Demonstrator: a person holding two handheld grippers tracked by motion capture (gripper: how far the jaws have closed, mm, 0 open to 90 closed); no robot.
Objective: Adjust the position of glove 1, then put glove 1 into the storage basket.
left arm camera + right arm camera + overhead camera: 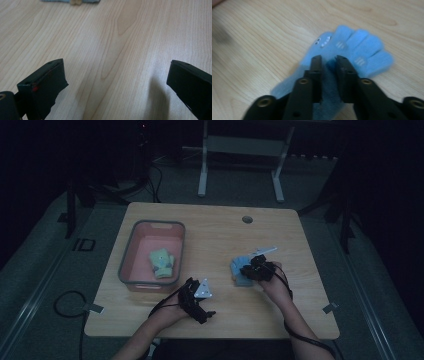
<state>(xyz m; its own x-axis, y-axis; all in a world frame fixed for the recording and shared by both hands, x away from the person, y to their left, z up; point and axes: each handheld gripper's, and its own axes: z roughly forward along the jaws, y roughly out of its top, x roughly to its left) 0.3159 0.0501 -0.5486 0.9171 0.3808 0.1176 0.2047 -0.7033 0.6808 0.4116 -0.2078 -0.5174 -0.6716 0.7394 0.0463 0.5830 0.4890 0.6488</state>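
Observation:
A light blue toe sock (238, 270) (362, 47) lies flat on the wooden table (220, 235), right of centre. My right gripper (248, 270) (328, 58) is down on the sock; its jaws stand a narrow gap apart, with a raised fold of blue fabric between them. Its pads do not seem to press the fold. My left gripper (206, 309) (116, 72) rests low over bare wood near the front edge, jaws wide open with nothing between them. The blue sock's edge (57, 1) shows far ahead in the left gripper view.
A pink bin with a grey rim (127, 260) stands at the table's left and holds a pale green sock (162, 262). A round cable hole (247, 219) sits near the far edge. Bare wood lies between the bin and the blue sock.

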